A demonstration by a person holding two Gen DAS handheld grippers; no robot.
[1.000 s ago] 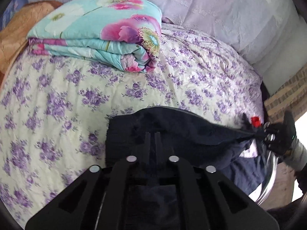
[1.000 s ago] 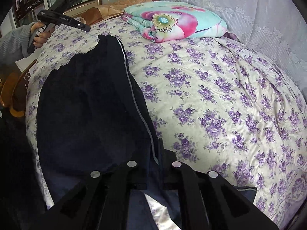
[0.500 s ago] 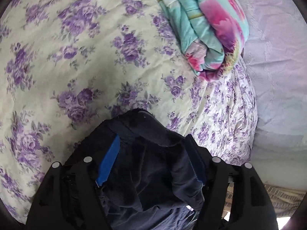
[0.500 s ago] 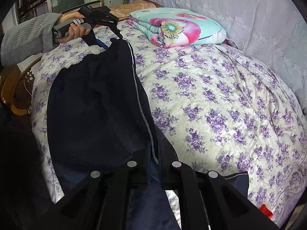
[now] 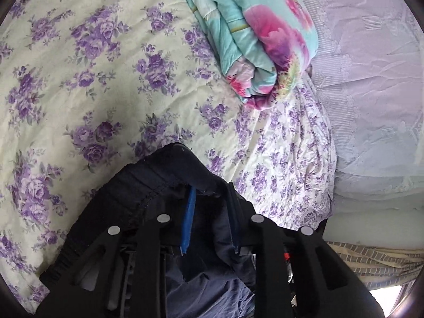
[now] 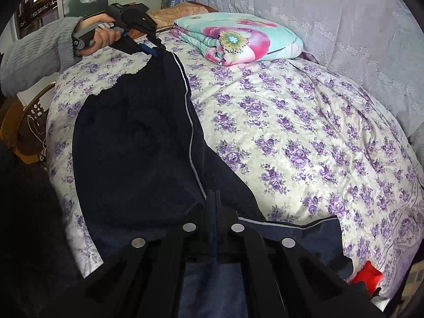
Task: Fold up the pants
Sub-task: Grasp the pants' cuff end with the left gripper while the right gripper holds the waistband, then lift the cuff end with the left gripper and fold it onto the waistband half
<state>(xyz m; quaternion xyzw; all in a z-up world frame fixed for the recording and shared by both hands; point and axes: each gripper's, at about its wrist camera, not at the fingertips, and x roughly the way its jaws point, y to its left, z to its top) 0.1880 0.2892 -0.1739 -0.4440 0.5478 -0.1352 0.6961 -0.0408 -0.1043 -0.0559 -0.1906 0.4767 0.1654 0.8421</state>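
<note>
Dark navy pants [image 6: 132,137] with a thin white side stripe lie stretched along the left side of the bed. My right gripper [image 6: 213,198] is shut on the pants at the near end. My left gripper [image 5: 209,196] sits at the waistband end [image 5: 164,175], its blue-padded fingers [image 5: 188,220] a little apart with dark cloth bunched between and over them. In the right wrist view the left gripper [image 6: 156,50] is at the far corner of the pants, held by a hand in a grey sleeve.
A folded turquoise quilt [image 6: 238,39] with pink flowers lies at the head of the bed. The purple-flowered bedspread [image 6: 304,132] covers the bed. A lace curtain [image 6: 331,13] hangs behind. A wooden chair [image 6: 26,122] stands left. A red object [image 6: 367,273] lies at the near right edge.
The left gripper opened, swung over the waistband and has narrowed around it. The right gripper pulled its end of the pants nearer while staying shut.
</note>
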